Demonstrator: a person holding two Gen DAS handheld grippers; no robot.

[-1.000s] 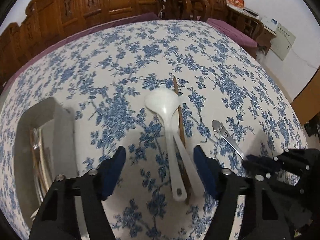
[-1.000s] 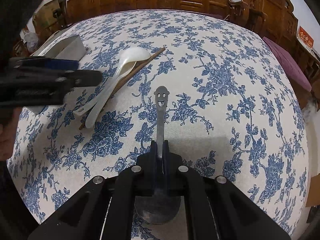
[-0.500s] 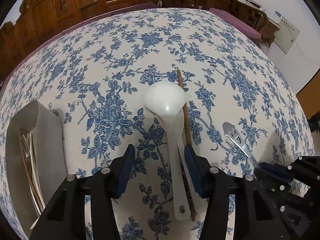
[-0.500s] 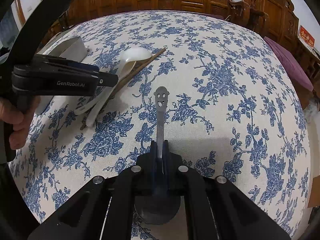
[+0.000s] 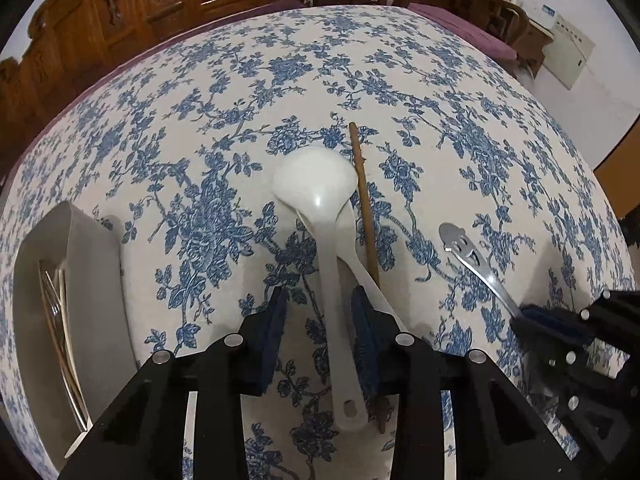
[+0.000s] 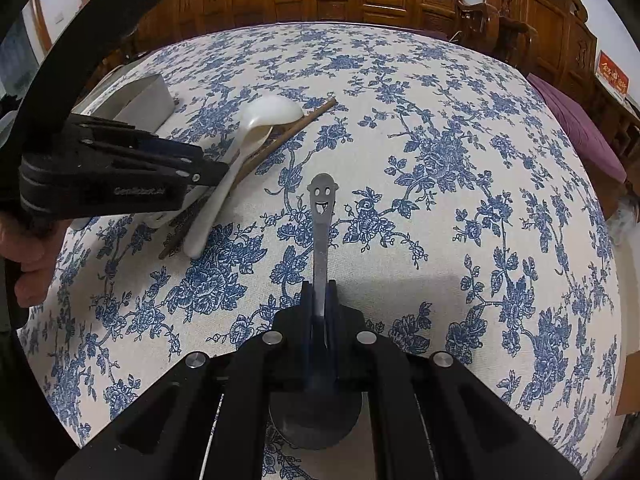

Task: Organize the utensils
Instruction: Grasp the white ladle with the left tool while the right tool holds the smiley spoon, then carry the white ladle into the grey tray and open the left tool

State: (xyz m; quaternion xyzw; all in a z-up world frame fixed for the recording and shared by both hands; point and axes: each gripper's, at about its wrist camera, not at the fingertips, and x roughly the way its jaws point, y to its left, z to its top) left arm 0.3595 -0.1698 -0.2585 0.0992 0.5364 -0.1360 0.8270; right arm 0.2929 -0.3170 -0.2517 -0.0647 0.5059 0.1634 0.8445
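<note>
Left gripper (image 5: 320, 332): jaws partly apart and just been closing, straddling the handle of a white ladle (image 5: 328, 240); pads not yet pressing it. A second white spoon (image 5: 370, 280) and a brown chopstick (image 5: 365, 216) lie against the ladle's right side. Steel tray (image 5: 92, 280), holding utensils, sits left of this gripper. Right gripper (image 6: 319, 312): clamped on a metal spoon (image 6: 321, 232), its smiley-faced handle pointing forward. Floral tablecloth (image 6: 460, 184) beneath.
</note>
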